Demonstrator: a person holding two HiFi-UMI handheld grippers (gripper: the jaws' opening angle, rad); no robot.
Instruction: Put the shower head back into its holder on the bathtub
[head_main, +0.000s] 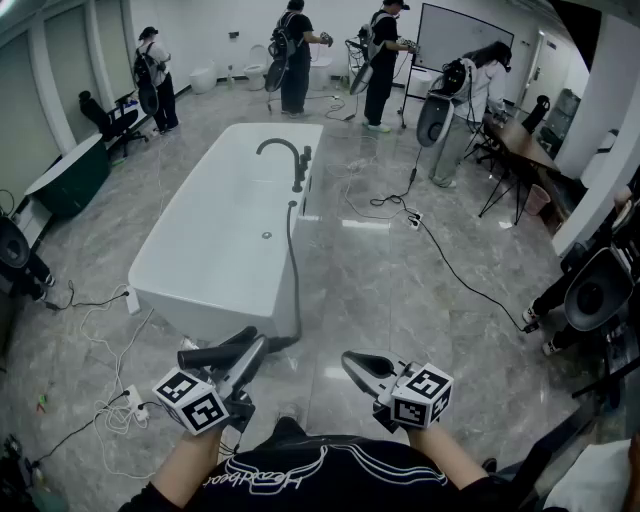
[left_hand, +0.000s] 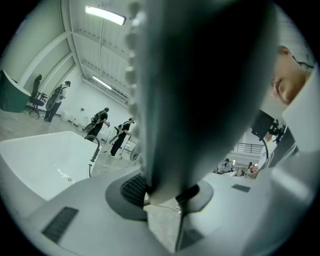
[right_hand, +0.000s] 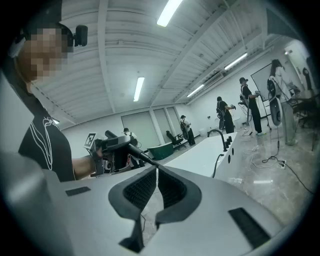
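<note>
Glossy white bathtub (head_main: 228, 205), a rounded oblong, carries a curved black faucet (head_main: 280, 147); a thin dark hose (head_main: 292, 262) trails off its rim to the matte dark shower head (head_main: 205, 356), beyond the tub's near end, pinched in the left gripper (head_main: 251, 350); right gripper (head_main: 352, 362) pressed together, empty, over grey marbled floor (head_main: 400, 290).

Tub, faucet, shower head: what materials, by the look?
Bathtub: smooth glossy white; acrylic or enamel, can't tell which.
Faucet: matte black, no shine; probably coated metal.
Shower head: dark grey, dull sheen; plastic or coated metal, unclear.
</note>
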